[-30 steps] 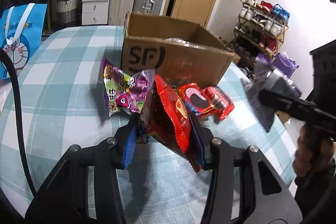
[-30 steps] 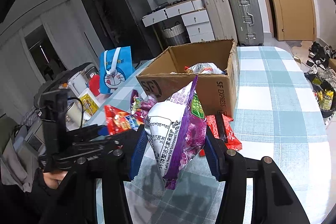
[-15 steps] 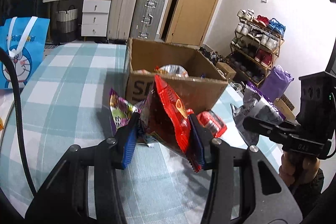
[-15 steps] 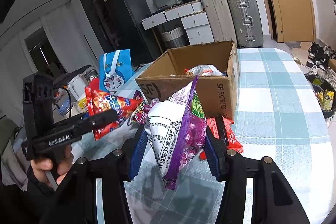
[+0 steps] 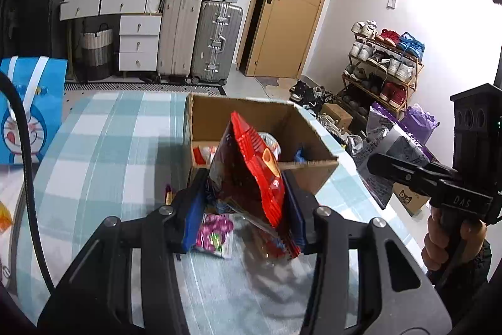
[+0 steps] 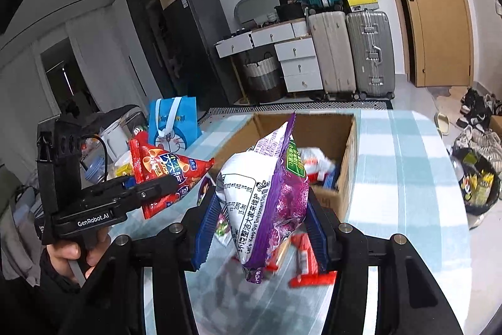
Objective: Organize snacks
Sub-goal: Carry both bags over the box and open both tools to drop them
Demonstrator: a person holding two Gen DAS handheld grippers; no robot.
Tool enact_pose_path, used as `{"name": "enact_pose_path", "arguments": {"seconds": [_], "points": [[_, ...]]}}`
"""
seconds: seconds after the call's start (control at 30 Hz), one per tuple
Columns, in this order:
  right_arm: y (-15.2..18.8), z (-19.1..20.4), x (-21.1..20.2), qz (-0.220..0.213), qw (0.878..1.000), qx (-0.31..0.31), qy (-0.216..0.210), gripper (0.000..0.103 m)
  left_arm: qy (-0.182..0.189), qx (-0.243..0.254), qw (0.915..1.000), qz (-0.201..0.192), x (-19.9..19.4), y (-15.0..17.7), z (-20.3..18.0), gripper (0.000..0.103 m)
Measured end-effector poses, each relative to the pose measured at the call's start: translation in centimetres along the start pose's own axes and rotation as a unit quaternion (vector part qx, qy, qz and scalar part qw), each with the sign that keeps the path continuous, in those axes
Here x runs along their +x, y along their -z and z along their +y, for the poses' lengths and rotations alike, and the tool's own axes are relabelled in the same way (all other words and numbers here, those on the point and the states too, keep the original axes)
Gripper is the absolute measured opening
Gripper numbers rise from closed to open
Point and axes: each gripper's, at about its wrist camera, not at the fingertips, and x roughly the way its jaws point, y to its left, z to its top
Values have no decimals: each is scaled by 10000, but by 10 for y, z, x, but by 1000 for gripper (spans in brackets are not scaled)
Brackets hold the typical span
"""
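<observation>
**Both Tongs Loaded, Box Dead Ahead**

The left gripper point(image 5: 243, 209) was clamped on a red snack bag point(image 5: 251, 175), its blue pads pressing the lower half while the top stood free. The right gripper point(image 6: 257, 228) was likewise squeezed onto a purple-and-white snack bag point(image 6: 269, 197), pinched at mid-body. Both bags hung clear of the table, short of the cardboard box point(image 5: 310, 131) at twelve o'clock.

To finish the drop cleanly, each bag probably needed carrying over the near rim before release, one tong at a time so the two did not crowd the opening; the slack foil could snag the rim if carried low.

Packets already lay inside the box. On the blue-checked tablecloth point(image 5: 109, 146), a purple candy packet point(image 5: 213, 229) sat just below the left tong, and a red wrapped bar point(image 6: 306, 267) lay under the right one.

Outward, a blue cartoon bag point(image 5: 25, 112) stood at nine o'clock; suitcases point(image 5: 216, 43) at twelve; a shoe rack point(image 5: 386, 65) at two.
</observation>
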Motion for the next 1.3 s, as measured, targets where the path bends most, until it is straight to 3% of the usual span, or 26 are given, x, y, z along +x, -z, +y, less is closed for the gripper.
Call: {"name": "enact_pose_path", "arguments": {"seconds": [0.43,0.83,1.3], "points": [[-34,-10,30,61,9999,144,14,52,-14,-99,9998,195,49,-35,-2,43],[-41,-38,82,381,9978,534,102,52,-134,-244,9986,451,108,-45,14,43],[-54,-48,122,440,9975,540,102,53,-335,-134,9974,618,144,-46,19,43]]}}
